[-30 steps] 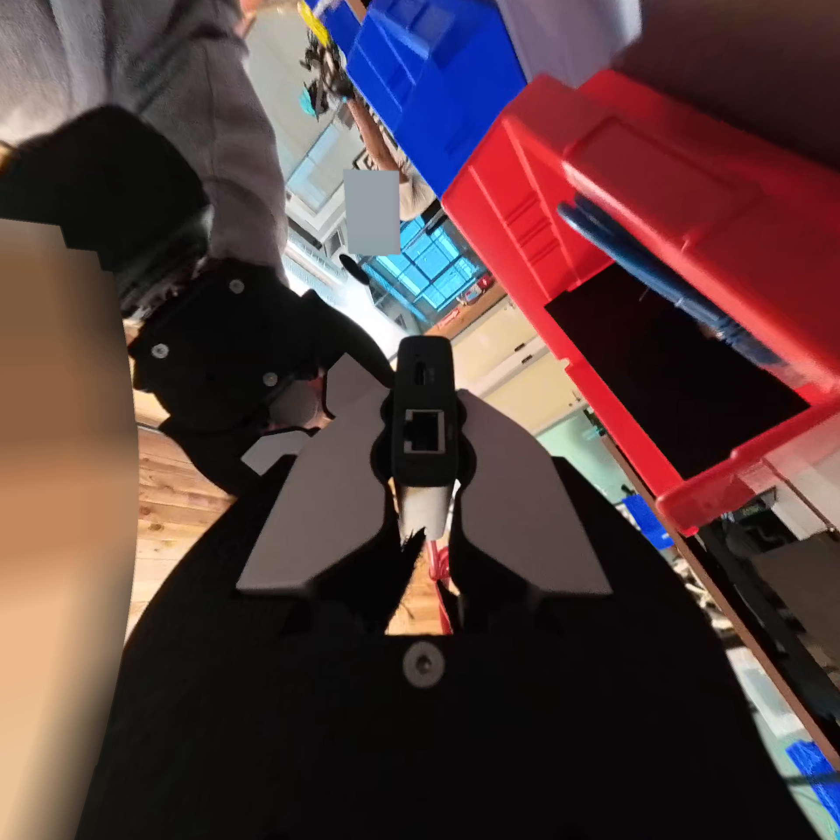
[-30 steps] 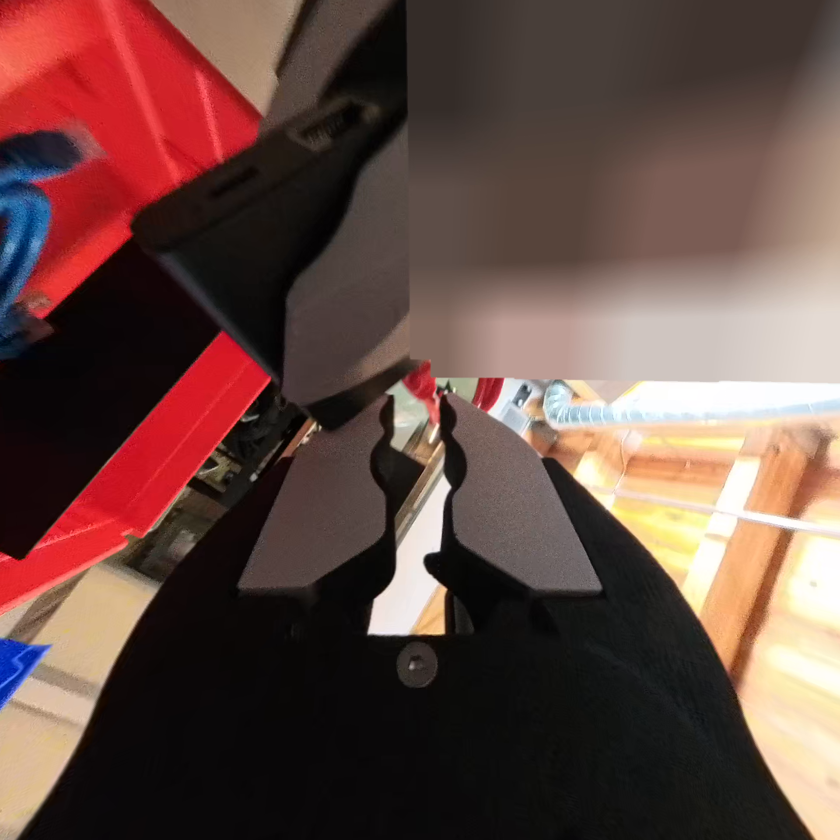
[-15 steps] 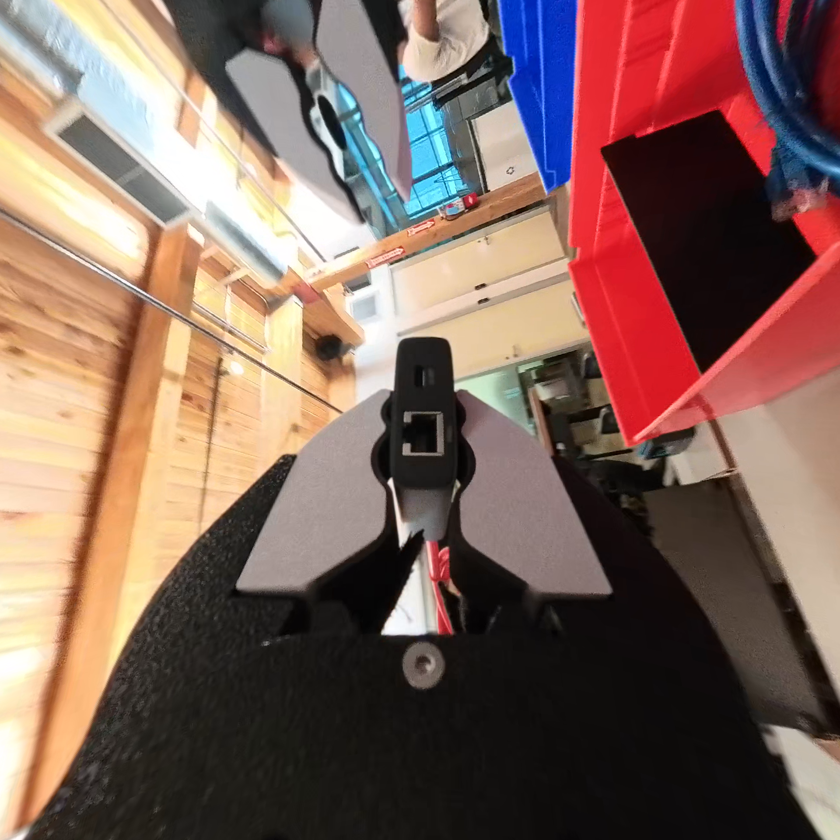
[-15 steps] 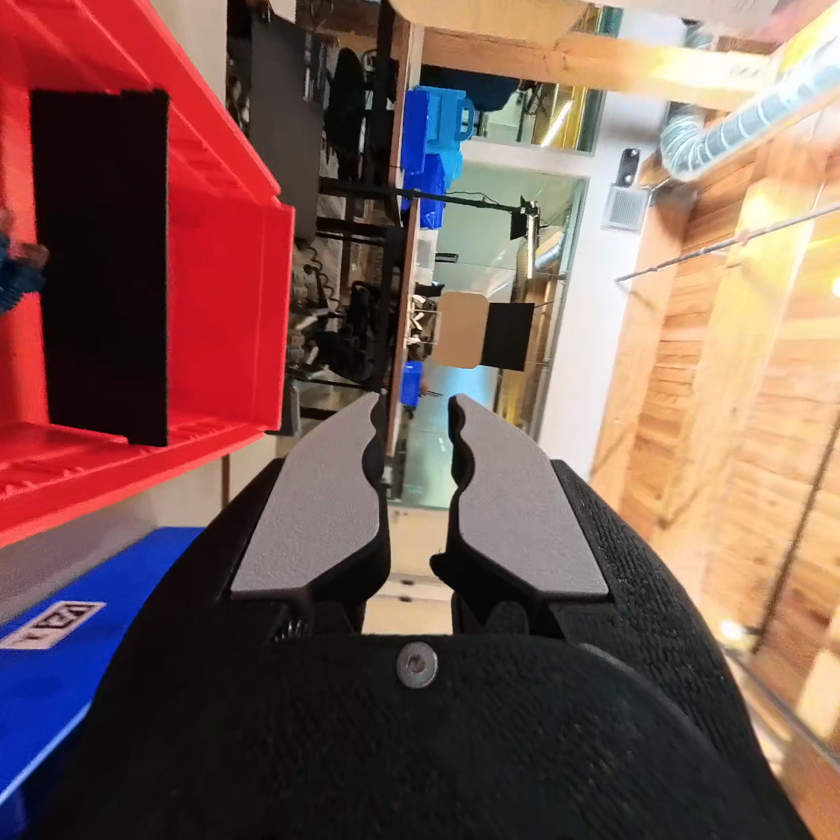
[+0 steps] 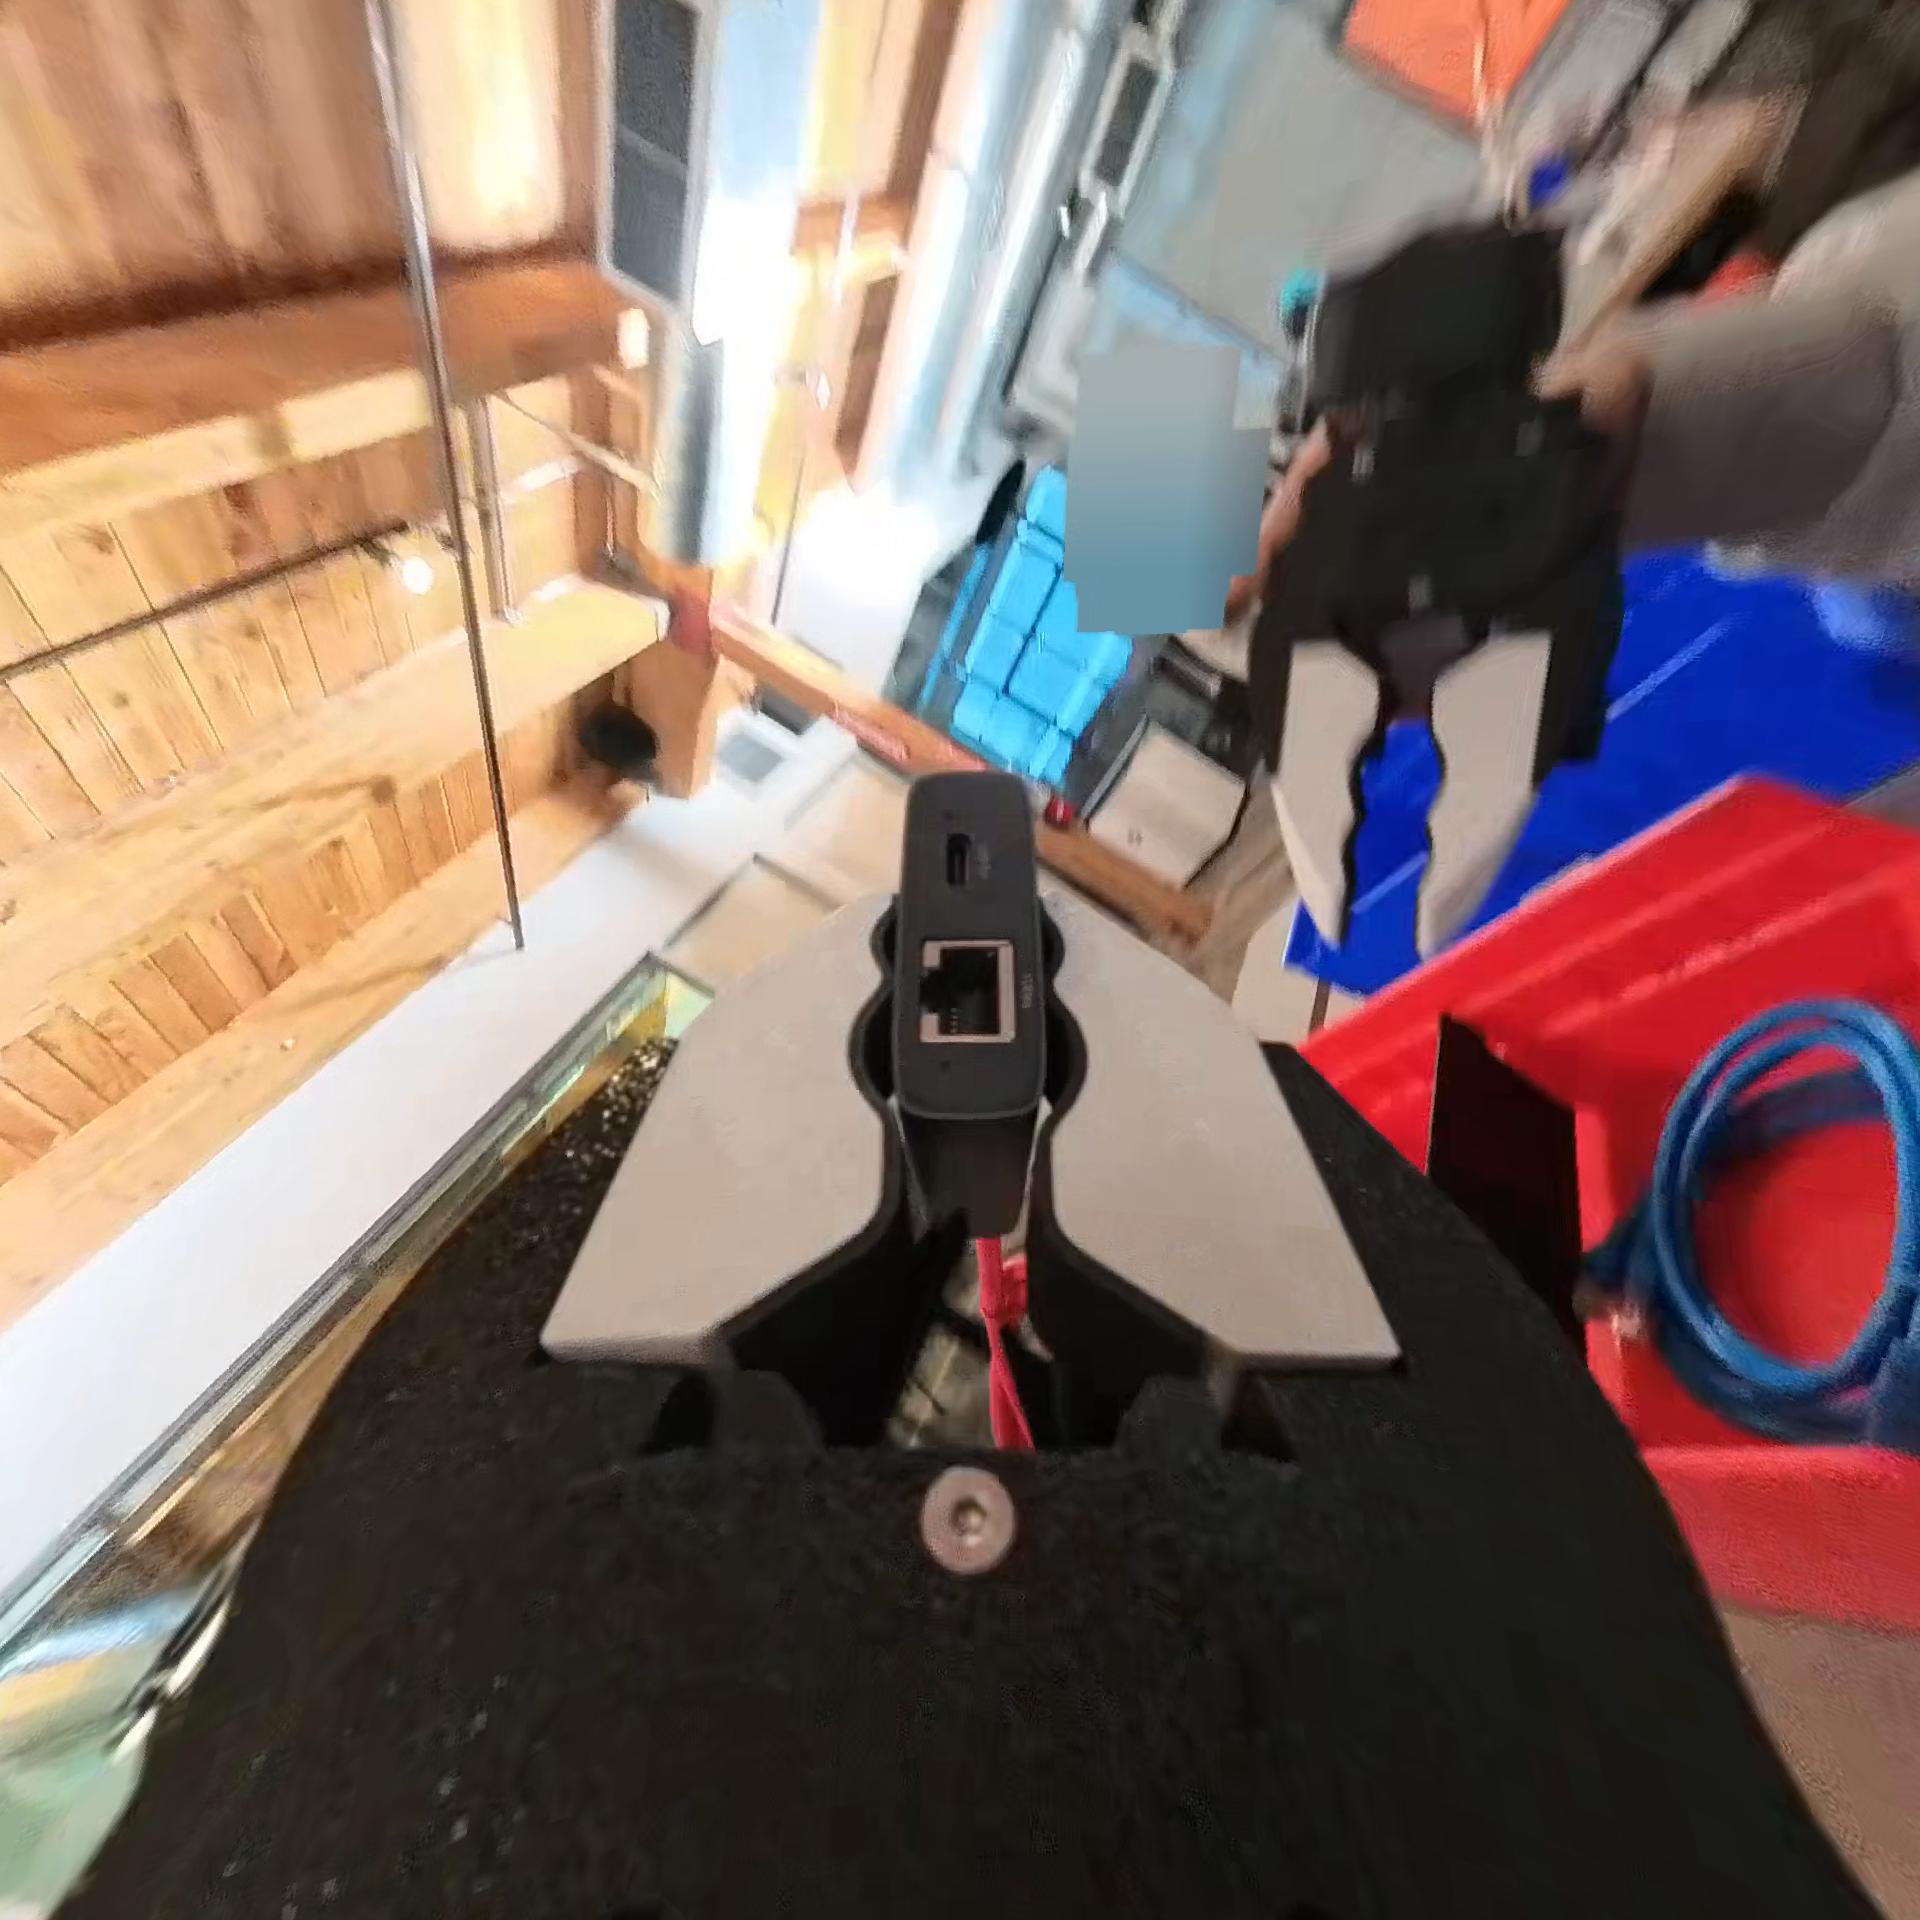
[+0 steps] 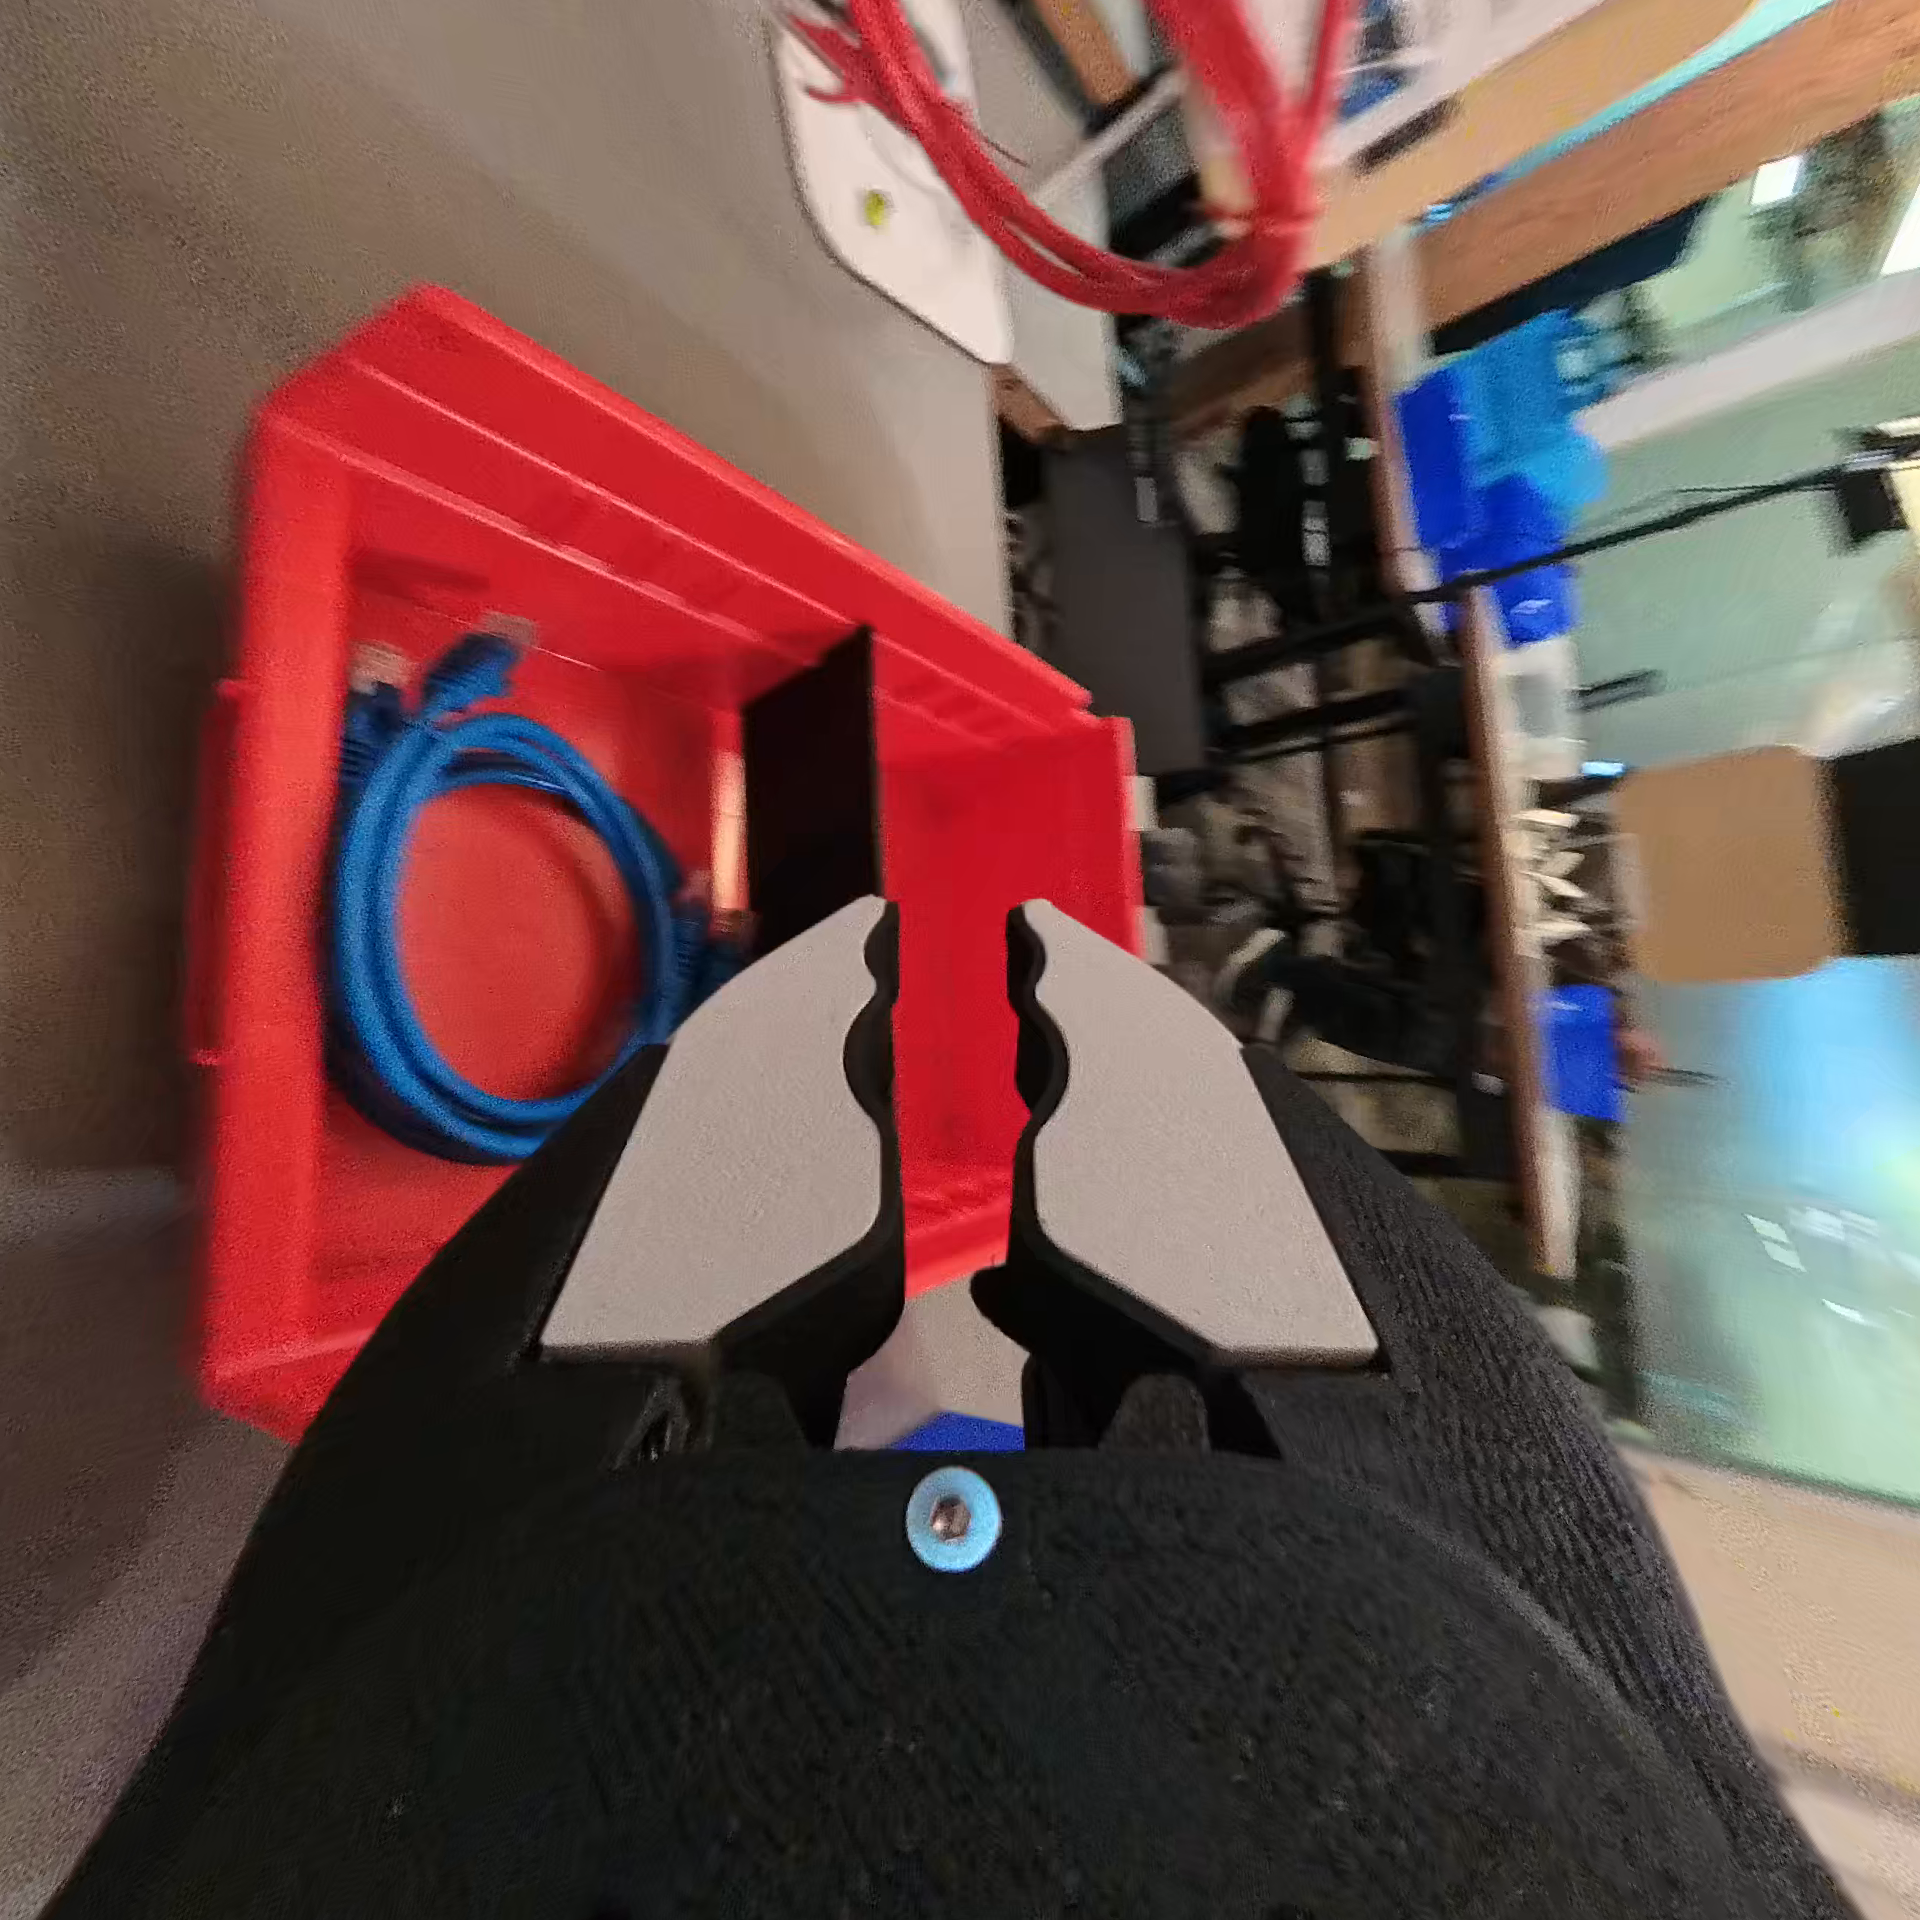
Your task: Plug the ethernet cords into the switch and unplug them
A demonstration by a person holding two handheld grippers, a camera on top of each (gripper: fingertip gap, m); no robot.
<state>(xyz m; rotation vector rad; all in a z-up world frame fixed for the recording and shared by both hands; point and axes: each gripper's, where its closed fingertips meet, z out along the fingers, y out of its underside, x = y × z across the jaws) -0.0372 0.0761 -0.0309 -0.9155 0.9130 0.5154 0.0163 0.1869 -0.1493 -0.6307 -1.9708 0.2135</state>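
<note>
My left gripper (image 5: pixel 966 935) is shut on a black adapter box (image 5: pixel 966 977) with a network socket and a small port on its face. A red cable (image 5: pixel 1003 1340) hangs from its rear end. My right gripper (image 6: pixel 951 914) is open and empty, pointing at a red bin (image 6: pixel 997 831). The bin holds a coiled blue cable (image 6: pixel 468 925) beside a black divider (image 6: pixel 816 779). In the left wrist view the right gripper (image 5: pixel 1392 914) hangs open above the red bin (image 5: pixel 1704 935) and the blue cable (image 5: pixel 1787 1226).
A blue bin (image 5: pixel 1714 707) sits behind the red one. A bundle of red cables (image 6: pixel 1132 208) hangs at the top of the right wrist view. Shelving with blue bins (image 6: pixel 1496 488) stands to the right. A person's sleeve (image 5: pixel 1787 395) is at the upper right. My right fingertips sit around 15 cm from my left ones.
Both views have swung round quickly. The right gripper now faces into the red bin and shows at the upper right of the left wrist view. The left gripper still holds the adapter.
</note>
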